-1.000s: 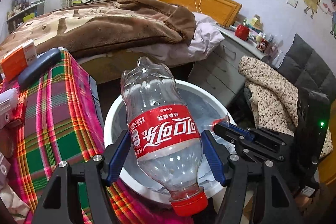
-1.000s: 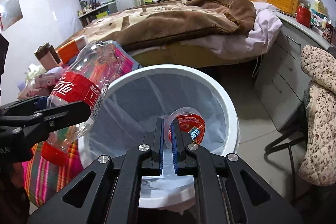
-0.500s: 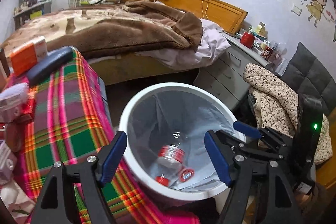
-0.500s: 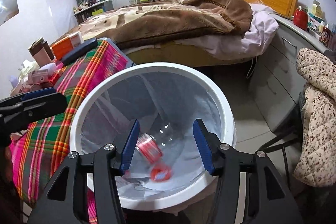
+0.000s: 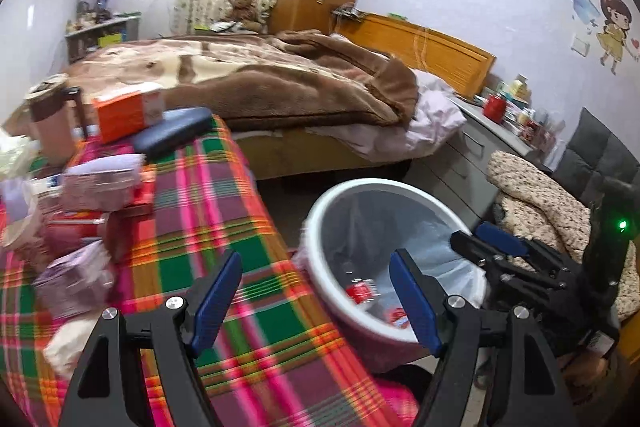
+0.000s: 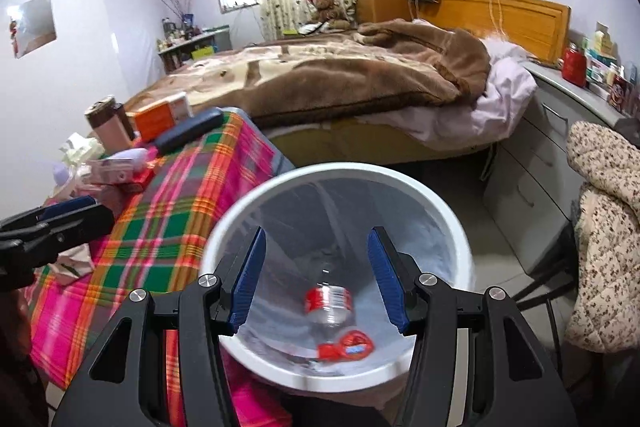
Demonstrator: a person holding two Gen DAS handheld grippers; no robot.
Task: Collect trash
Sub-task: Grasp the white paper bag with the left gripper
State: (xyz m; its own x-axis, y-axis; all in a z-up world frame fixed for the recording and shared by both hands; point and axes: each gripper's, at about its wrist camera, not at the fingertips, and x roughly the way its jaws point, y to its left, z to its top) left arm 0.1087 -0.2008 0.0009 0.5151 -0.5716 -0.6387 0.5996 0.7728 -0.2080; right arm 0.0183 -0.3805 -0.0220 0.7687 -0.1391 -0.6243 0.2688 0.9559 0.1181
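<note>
A: Your right tongs (image 6: 316,277) hang over the white bin (image 6: 448,219), blue pads spread apart, nothing pinched between them.

B: And down through that gap you see the trash: the clear plastic bottle (image 6: 330,305) with its red label lies on its side at the bottom of the bin, on the thin grey liner bag (image 6: 420,227).

A: Just beside it sits a small round red lid (image 6: 356,343), touching or nearly touching the bottle's lower end. Too blurred to say which.

B: Your left tongs (image 5: 316,301) are wide apart as well, and empty. One pad sits over the plaid cloth, the other over the bin's rim.

A: That desk (image 5: 224,211) wears a woven check in pink, green and orange, smeared by motion at the near edge.

B: The bin stands on the floor just beside the desk's corner. Round, smooth, glossy white wall, the liner crinkled inside.

A: At the desk's far end you have an orange carton (image 5: 128,111), a dark flat case (image 5: 172,133) and some soft pale packets (image 5: 100,183), all untouched by either pair of tongs.

B: Beyond them lies the bed (image 5: 280,87) under a thick, fuzzy brown blanket.
</note>
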